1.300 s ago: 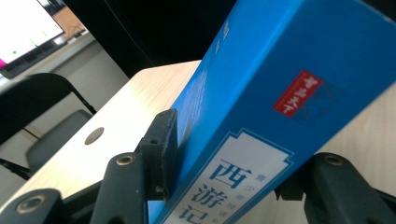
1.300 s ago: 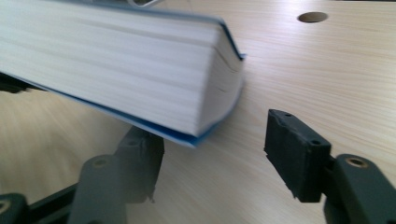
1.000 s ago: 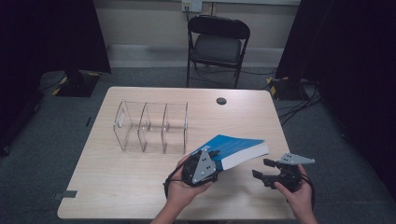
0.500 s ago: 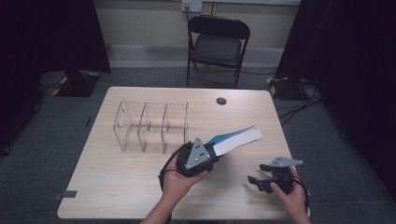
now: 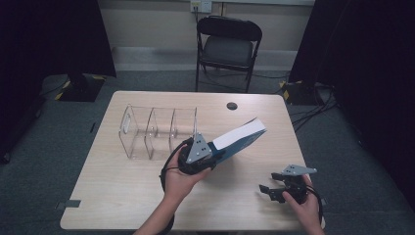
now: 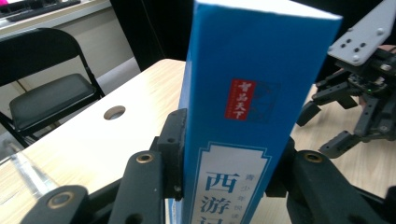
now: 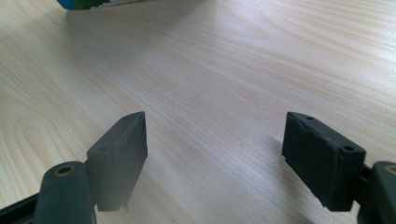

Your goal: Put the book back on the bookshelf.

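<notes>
In the high view the left gripper [image 5: 209,157] sits just below the centre of the frame, borne by the person's left hand [image 5: 178,178] that comes up from the bottom edge; its jaws have just been closing and now stand clamped on a blue book [image 5: 238,138], which runs from the claw up and to the right, its far end raised off the table [image 5: 122,200] and its white page edge turned upward; the book is tilted, not flat, and the part nearest the claw is hidden behind the grey plate on top of the gripper; in the left gripper view the same blue book [image 6: 254,93] stands upright in the middle of the frame, spine toward the camera with a red label and white Chinese lettering, and the two black pads press against its covers from left and right in the lower part of the frame; to the upper left of the claw in the high view stands a clear acrylic rack [image 5: 156,129] with several upright dividers, near the gripper but apart from the book; the right gripper [image 5: 270,191] rests low in the lower right of the frame in the right hand [image 5: 306,208], well apart from the book; in the right gripper view its jaws stand wide apart over bare wood with nothing between them, and a corner of the book [image 7: 84,3] peeks in at the upper left edge.
</notes>
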### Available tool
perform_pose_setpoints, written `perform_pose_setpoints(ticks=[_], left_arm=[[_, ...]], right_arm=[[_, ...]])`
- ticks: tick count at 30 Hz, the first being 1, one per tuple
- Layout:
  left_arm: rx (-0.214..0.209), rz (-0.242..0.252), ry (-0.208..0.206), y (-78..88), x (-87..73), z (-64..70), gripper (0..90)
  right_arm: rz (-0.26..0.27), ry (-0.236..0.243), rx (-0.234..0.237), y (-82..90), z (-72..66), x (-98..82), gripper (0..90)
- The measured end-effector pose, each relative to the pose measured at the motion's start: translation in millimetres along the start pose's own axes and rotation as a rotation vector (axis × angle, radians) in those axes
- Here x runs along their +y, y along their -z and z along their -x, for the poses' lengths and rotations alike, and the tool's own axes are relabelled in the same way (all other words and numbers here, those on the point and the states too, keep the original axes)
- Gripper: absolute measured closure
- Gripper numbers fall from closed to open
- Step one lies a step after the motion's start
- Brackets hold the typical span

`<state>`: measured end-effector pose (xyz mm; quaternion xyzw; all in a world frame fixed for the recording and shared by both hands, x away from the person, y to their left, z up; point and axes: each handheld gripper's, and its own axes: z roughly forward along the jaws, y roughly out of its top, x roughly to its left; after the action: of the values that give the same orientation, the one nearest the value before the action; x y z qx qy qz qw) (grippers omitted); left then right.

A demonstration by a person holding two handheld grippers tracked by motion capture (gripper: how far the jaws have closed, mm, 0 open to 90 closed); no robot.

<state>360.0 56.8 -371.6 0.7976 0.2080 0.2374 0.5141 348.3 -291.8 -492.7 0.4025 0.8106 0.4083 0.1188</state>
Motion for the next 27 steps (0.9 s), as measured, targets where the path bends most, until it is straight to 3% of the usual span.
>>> perform_pose_setpoints(ticks=[10, 16, 19, 22, 27], left_arm=[[0.019, 0.010, 0.065, 4.5, -3.7, -15.6, 61.8], [0.026, 0.006, 0.076, 6.6, -4.8, -22.1, 61.9], [0.031, 0.004, 0.093, 7.7, -5.5, -24.7, 61.9], [0.031, -0.007, 0.082, 8.4, -4.5, -26.1, 61.9], [0.032, -0.007, 0.093, 9.0, -5.0, -29.1, 61.9]], right_arm=[[-0.022, 0.021, -0.006, -4.2, -2.8, -1.7, 21.6], [-0.026, 0.038, -0.019, -4.4, -3.7, -2.1, 21.7], [-0.028, 0.074, -0.032, -5.3, -5.3, -3.0, 20.8], [-0.028, 0.100, -0.042, -6.0, -7.4, -4.1, 20.1], [-0.025, 0.101, -0.036, -5.9, -6.8, -4.7, 19.8]])
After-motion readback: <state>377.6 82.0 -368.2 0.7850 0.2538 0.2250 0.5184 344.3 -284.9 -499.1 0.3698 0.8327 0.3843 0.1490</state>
